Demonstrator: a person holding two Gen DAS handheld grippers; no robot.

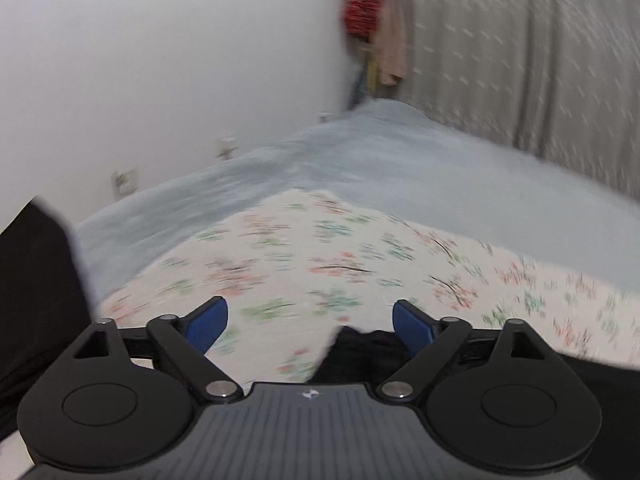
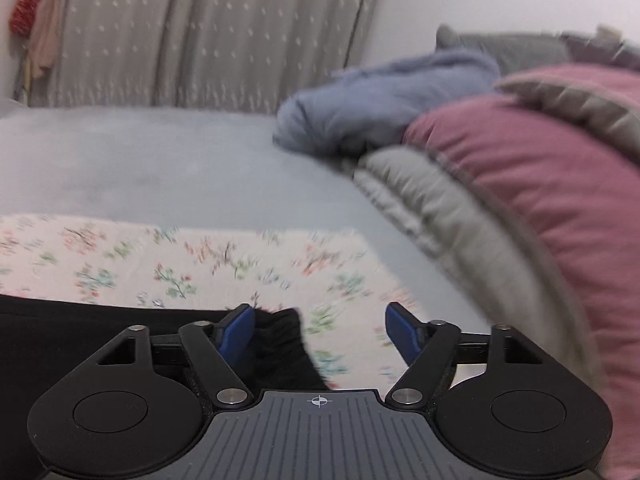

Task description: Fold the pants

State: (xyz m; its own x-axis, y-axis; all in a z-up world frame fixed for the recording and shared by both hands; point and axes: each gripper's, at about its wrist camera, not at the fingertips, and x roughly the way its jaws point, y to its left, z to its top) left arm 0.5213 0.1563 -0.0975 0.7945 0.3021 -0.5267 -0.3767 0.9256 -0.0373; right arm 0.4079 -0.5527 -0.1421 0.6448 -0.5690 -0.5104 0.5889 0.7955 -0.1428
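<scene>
Black pants lie on a floral cloth [image 1: 304, 256] spread over a bed. In the left wrist view a black pants edge [image 1: 360, 354] shows between and below the open blue fingers of my left gripper [image 1: 310, 326], close to the right finger. In the right wrist view the black pants [image 2: 80, 332] stretch along the lower left, and one end [image 2: 282, 340] lies beside the left finger of my open right gripper [image 2: 320, 332]. Neither gripper holds cloth. Both views are motion-blurred.
The bed has a pale blue sheet [image 1: 400, 168]. A pink and grey duvet [image 2: 540, 184] and a blue blanket [image 2: 380, 100] are piled at the right. A grey curtain [image 2: 200, 32] and hanging clothes [image 1: 368, 12] stand behind. A white wall [image 1: 160, 60] is on the left.
</scene>
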